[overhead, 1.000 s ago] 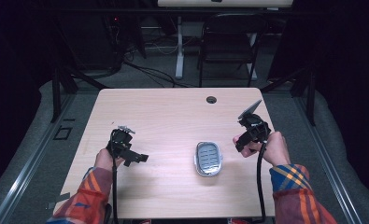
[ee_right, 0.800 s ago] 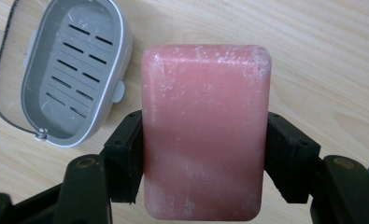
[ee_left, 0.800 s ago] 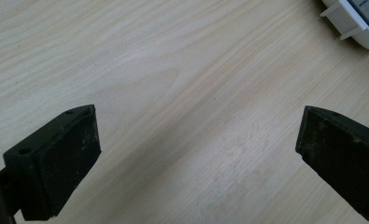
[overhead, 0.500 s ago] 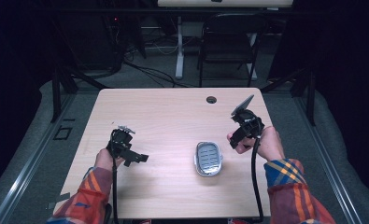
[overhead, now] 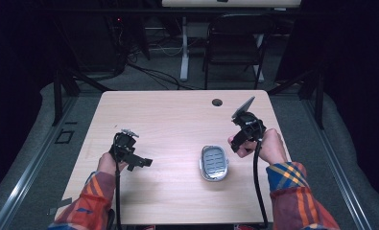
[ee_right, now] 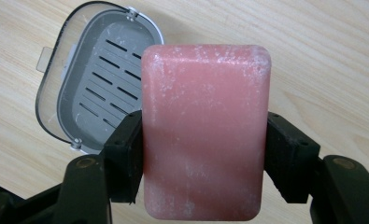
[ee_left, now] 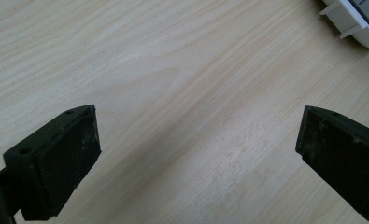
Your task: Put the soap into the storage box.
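My right gripper (ee_right: 201, 149) is shut on a pink soap bar (ee_right: 205, 126), clamped by its long sides and standing upright between the jaws. Beyond the bar lies an open white soap box (ee_right: 93, 74) with a grey slotted tray inside. In the high view this soap box (overhead: 213, 163) lies right of the table's centre, and the right gripper (overhead: 239, 140) hovers just to its right and slightly farther back. My left gripper (overhead: 140, 162) rests low over the table's left part, open, with bare wood between its jaws (ee_left: 196, 158). A corner of the soap box (ee_left: 355, 18) shows far off.
The light wooden table (overhead: 177, 124) has a round cable hole (overhead: 217, 102) near its far edge. A dark chair (overhead: 232, 48) and a desk leg (overhead: 183, 48) stand on the floor beyond the table. Cables trail from both grippers toward the person.
The right gripper, holding the soap bar, has moved left toward the soap box. The left gripper has stayed where it was.
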The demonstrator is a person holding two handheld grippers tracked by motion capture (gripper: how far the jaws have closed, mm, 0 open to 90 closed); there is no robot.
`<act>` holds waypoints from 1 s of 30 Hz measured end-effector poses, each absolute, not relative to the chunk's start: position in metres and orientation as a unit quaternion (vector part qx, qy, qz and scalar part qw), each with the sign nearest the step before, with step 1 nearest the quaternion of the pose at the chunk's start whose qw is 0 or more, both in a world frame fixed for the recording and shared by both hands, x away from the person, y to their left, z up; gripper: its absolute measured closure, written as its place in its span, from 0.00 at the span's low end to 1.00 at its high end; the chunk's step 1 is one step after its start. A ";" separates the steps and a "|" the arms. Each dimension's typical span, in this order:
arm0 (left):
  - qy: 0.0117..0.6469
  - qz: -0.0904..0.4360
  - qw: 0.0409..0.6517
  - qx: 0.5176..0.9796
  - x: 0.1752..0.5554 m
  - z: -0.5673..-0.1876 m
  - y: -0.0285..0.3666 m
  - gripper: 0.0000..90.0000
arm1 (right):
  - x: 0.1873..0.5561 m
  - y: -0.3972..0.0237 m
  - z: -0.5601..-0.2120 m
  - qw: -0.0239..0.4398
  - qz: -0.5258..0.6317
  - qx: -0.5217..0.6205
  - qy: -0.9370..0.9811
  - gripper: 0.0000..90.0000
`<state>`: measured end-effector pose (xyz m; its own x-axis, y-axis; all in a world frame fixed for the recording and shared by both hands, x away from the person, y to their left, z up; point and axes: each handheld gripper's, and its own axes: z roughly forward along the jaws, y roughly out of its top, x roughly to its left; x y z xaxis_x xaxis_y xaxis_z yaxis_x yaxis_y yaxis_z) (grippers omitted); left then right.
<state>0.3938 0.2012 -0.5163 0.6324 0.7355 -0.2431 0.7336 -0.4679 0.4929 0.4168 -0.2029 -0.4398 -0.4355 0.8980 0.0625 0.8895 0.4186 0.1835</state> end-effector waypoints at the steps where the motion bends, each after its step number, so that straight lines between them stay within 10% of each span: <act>1: 0.428 0.001 0.287 0.857 0.394 -0.516 0.201 0.00 | 0.417 -0.202 -0.439 0.021 0.089 0.528 0.845 0.41; 30: 0.429 0.001 0.288 0.856 0.393 -0.516 0.200 0.00 | 0.417 -0.169 -0.446 0.010 0.085 0.504 0.860 0.41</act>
